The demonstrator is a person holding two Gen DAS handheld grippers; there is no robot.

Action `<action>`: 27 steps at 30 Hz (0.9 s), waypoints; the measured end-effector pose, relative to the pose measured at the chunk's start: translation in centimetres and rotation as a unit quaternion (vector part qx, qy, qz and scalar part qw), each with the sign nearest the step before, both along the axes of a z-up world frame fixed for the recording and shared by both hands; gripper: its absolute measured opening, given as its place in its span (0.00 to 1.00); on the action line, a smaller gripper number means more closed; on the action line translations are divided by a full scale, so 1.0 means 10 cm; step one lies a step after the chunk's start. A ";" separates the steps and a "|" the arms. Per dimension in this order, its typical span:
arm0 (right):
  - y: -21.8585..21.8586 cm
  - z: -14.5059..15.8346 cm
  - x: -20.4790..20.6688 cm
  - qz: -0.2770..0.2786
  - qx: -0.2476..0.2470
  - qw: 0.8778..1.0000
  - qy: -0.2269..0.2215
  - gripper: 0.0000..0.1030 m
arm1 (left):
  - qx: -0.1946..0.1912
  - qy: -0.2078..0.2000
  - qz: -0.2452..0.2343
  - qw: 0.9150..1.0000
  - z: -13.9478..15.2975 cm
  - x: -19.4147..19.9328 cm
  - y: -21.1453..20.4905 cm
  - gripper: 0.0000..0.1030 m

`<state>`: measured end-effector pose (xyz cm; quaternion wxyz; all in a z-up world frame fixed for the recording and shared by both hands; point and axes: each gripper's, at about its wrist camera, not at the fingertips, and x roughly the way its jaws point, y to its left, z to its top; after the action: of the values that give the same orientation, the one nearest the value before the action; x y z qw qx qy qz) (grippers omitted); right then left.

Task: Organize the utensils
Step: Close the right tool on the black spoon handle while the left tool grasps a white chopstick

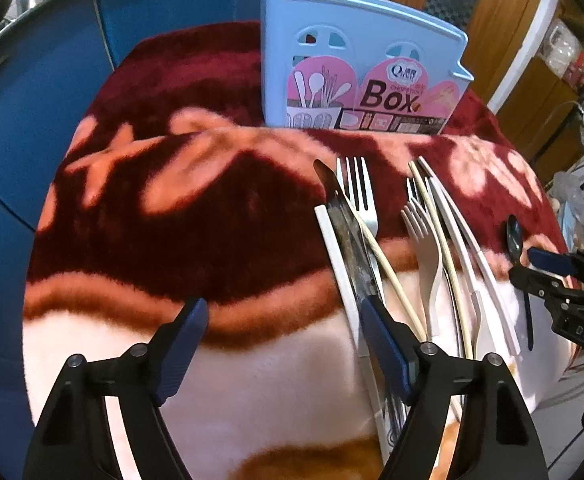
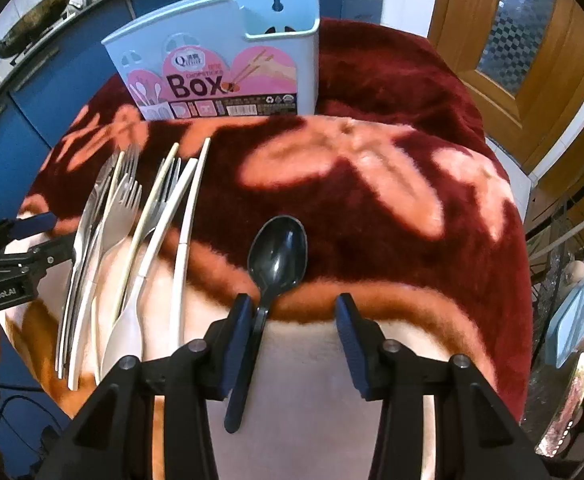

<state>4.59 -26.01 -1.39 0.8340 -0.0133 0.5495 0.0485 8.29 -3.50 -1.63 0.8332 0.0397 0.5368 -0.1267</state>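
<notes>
Left wrist: left gripper [image 1: 280, 344] spread, empty, right pad [image 1: 385, 350] over knife [image 1: 349, 240], whose axis runs toward box [image 1: 365, 64] | Right wrist: right gripper [image 2: 293, 344] half-spread, spoon [image 2: 278, 256] handle lengthwise against left pad [image 2: 238, 346], unpinched; nearer hand.

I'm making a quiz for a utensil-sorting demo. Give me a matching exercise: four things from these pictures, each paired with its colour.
Things:
1. spoon
2. chopstick box
3. blanket
4. left gripper pads

Colours:
A. light blue
B. dark red with pink pattern
C. black
D. navy blue

Pairs: 1-C, 2-A, 3-B, 4-D
</notes>
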 end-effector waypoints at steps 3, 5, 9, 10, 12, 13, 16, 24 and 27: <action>0.05 -0.01 0.00 0.007 -0.017 1.000 0.001 0.45 | 0.013 0.013 -0.015 1.000 0.00 0.02 -0.05 0.72; 0.07 -0.01 0.00 0.010 -0.024 1.000 -0.001 0.45 | 0.014 0.023 -0.021 0.999 0.00 0.03 -0.05 0.70; 0.07 -0.01 0.01 0.014 -0.025 1.000 -0.003 0.45 | 0.013 0.033 -0.034 0.999 0.03 0.04 -0.09 0.60; 0.07 -0.01 0.01 0.014 -0.024 1.000 -0.003 0.45 | 0.012 0.035 -0.035 0.999 0.03 0.03 -0.10 0.57; 0.06 -0.01 0.01 0.016 -0.024 1.000 -0.006 0.45 | 0.016 0.037 -0.040 0.998 0.04 0.04 -0.14 0.54; 0.06 -0.01 0.00 0.017 -0.024 1.000 -0.007 0.45 | 0.018 0.036 -0.042 0.998 0.04 0.03 -0.16 0.53; 0.07 -0.02 -0.01 0.021 -0.025 0.999 -0.011 0.45 | 0.029 0.033 -0.050 0.998 0.03 0.02 -0.20 0.53; 0.08 -0.01 0.01 0.022 -0.022 1.000 0.001 0.46 | 0.059 0.047 -0.063 0.995 0.05 0.08 -0.29 0.53; 0.09 -0.01 0.02 0.029 -0.021 0.999 0.001 0.39 | 0.063 0.053 -0.061 0.995 0.05 0.07 -0.28 0.51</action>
<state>4.79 -25.11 -1.45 0.8314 -0.0467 0.5503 0.0615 8.98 -6.30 -1.18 0.7902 0.1183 0.5835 -0.1454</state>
